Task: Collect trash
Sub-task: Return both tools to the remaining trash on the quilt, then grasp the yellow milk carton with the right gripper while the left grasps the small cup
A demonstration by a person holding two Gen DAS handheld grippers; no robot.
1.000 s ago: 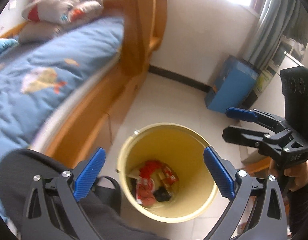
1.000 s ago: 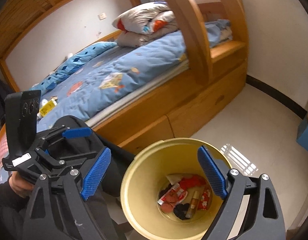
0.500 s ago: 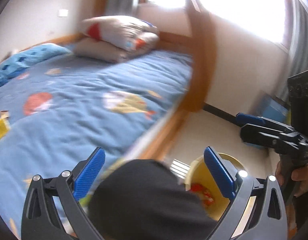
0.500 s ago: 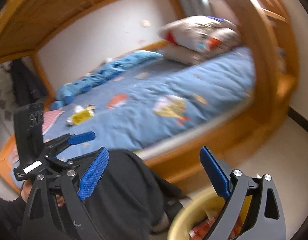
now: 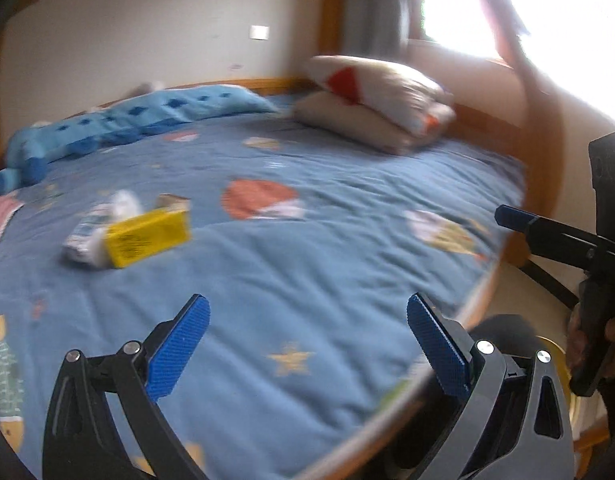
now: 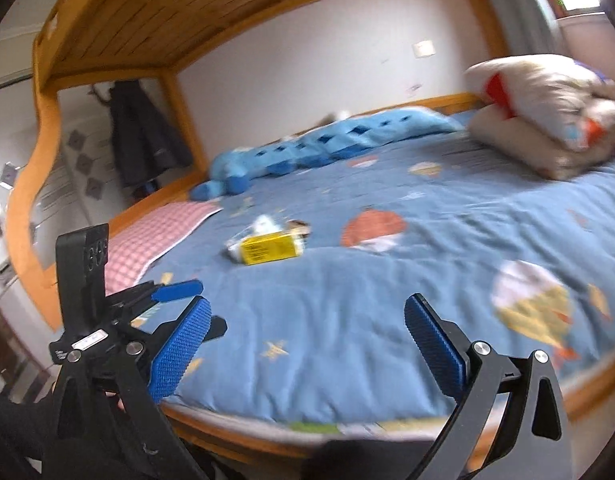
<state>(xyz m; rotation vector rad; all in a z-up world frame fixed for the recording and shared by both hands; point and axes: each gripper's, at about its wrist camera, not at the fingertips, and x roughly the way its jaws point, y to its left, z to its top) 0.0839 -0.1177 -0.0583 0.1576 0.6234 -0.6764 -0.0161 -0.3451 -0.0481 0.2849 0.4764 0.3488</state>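
I find both tools empty: left gripper (image 5: 307, 344) spread, right gripper (image 6: 307, 344) opening. The yellow cardboard box (image 6: 272, 249) and crumpled white wrappers (image 5: 92, 233) lie uncollected on the blue quilt (image 6: 387, 300), well ahead of both.

Both wrist views low over bed (image 5: 307, 240), sharing yellow box (image 6: 269, 250)

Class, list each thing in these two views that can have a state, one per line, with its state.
left gripper: open, nothing between its fingers
right gripper: opening, nothing between its fingers
yellow box: lying on the bed, one end flap open
white wrapper: crumpled, lying against the yellow box
pillows: stacked
blue bedspread: spread flat
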